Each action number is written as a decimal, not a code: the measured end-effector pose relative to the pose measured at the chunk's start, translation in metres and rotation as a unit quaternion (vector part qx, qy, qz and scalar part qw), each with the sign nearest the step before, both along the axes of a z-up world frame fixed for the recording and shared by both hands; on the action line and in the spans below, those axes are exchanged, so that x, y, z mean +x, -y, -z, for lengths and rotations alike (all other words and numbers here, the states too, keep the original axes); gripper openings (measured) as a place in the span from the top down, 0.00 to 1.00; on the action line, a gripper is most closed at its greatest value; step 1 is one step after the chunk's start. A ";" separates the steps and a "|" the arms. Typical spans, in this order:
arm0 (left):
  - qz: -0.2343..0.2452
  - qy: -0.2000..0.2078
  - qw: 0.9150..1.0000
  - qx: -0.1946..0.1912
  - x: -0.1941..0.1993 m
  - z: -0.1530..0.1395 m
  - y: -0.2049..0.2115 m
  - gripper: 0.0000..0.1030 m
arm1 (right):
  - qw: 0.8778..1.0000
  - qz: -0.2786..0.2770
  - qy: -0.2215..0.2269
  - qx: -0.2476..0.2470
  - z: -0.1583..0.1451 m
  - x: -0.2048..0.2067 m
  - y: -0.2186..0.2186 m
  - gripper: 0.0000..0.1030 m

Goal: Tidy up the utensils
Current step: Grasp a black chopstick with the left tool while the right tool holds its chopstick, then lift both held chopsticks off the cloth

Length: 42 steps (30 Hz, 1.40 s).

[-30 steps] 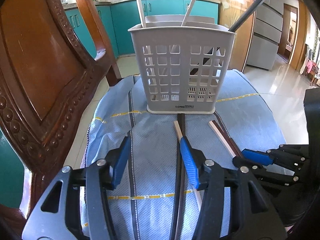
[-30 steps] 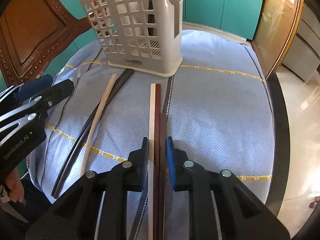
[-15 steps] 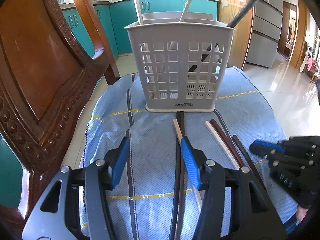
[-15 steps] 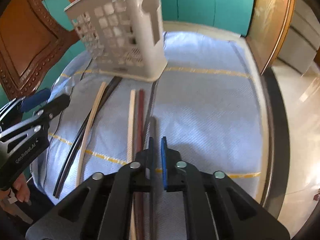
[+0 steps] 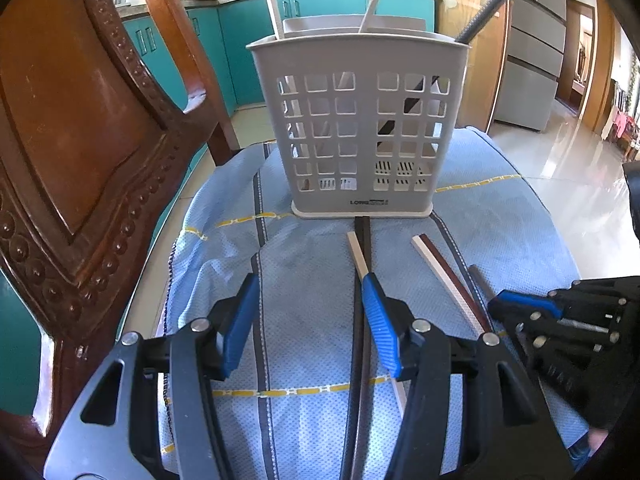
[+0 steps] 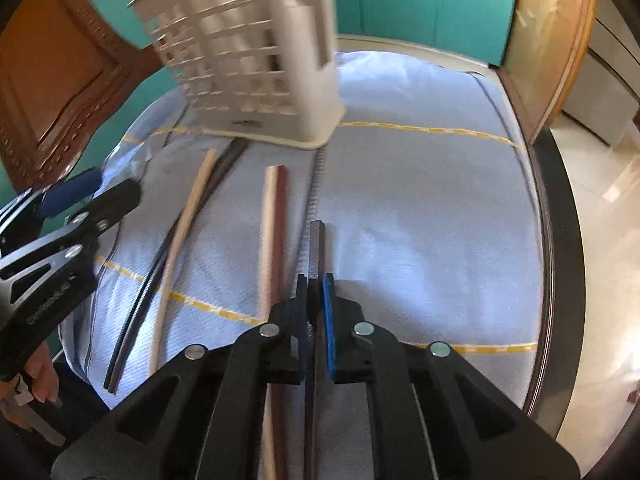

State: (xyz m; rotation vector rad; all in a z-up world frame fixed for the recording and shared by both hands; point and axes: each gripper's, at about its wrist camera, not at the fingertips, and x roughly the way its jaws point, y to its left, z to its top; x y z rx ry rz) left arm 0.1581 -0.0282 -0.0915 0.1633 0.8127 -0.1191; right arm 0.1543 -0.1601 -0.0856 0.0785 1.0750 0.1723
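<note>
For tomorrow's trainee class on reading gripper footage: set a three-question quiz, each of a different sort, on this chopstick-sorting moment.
1. True or false: the left gripper is open.
2. What does the right gripper hold? A) grey chopstick B) beige chopstick C) spoon
3. Fill in: the utensil basket stands on a light ___ cloth.

Key: 1 true; 2 A; 3 blue.
</note>
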 end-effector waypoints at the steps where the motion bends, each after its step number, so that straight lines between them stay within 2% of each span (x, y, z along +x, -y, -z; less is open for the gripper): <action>1: 0.000 0.000 1.000 -0.001 0.000 0.000 0.000 0.48 | 1.000 0.011 0.000 0.001 -0.001 0.001 0.007 0.93; 5: 0.001 -0.011 1.000 -0.015 0.002 0.000 -0.001 0.48 | 0.999 0.029 0.006 0.014 -0.006 0.001 0.022 0.93; 8: 0.002 -0.029 0.999 -0.042 0.006 0.002 -0.004 0.48 | 0.999 0.015 0.008 0.035 -0.008 -0.001 0.019 0.92; 11: -0.003 -0.048 0.997 -0.067 0.011 0.007 -0.007 0.48 | 1.000 0.013 0.012 0.011 -0.008 -0.001 0.014 0.88; 13: -0.005 -0.062 0.995 -0.082 0.015 0.012 -0.010 0.48 | 1.000 0.015 0.013 -0.005 -0.007 -0.001 0.012 0.82; 17: -0.001 -0.088 0.991 -0.096 0.021 0.024 -0.007 0.48 | 1.000 0.016 0.003 -0.010 -0.002 0.003 0.007 0.82; 20: -0.001 -0.093 0.991 -0.099 0.027 0.028 -0.002 0.48 | 1.000 0.016 0.003 -0.017 -0.001 0.004 0.004 0.82; 21: -0.001 -0.094 0.991 -0.099 0.030 0.030 0.000 0.49 | 1.000 0.015 0.004 -0.021 0.000 0.005 0.003 0.82; 23: -0.001 -0.099 0.991 -0.091 0.033 0.033 0.007 0.59 | 1.000 0.014 0.006 -0.026 0.001 0.006 0.000 0.82; 26: 0.004 -0.114 0.990 -0.080 0.040 0.042 0.018 0.69 | 0.999 0.011 0.009 -0.031 0.002 0.007 -0.004 0.82; 27: 0.004 -0.111 0.991 -0.073 0.040 0.044 0.020 0.70 | 0.999 0.011 0.010 -0.033 0.002 0.007 -0.004 0.82; 28: 0.006 -0.106 0.992 -0.061 0.041 0.044 0.024 0.82 | 0.999 0.009 0.011 -0.035 0.003 0.007 -0.005 0.82; 29: 0.010 -0.104 0.993 -0.055 0.041 0.045 0.027 0.87 | 0.999 0.009 0.013 -0.035 0.003 0.007 -0.006 0.82; 30: 0.009 -0.104 0.993 -0.057 0.041 0.045 0.027 0.87 | 0.999 0.008 0.014 -0.034 0.004 0.007 -0.006 0.82; 31: 0.008 -0.103 0.993 -0.061 0.041 0.045 0.027 0.87 | 0.999 0.007 0.015 -0.033 0.004 0.008 -0.006 0.92; 35: -0.002 -0.083 0.993 -0.082 0.040 0.035 0.017 0.88 | 1.000 0.008 0.015 -0.006 0.001 0.007 -0.002 0.93; 38: 0.000 -0.057 0.993 -0.105 0.035 0.015 0.006 0.88 | 0.999 0.007 0.043 0.004 -0.015 0.001 0.002 0.93; 42: 0.020 -0.039 0.993 -0.112 0.025 -0.001 -0.001 0.88 | 0.997 0.005 0.072 0.012 -0.030 -0.006 0.006 0.93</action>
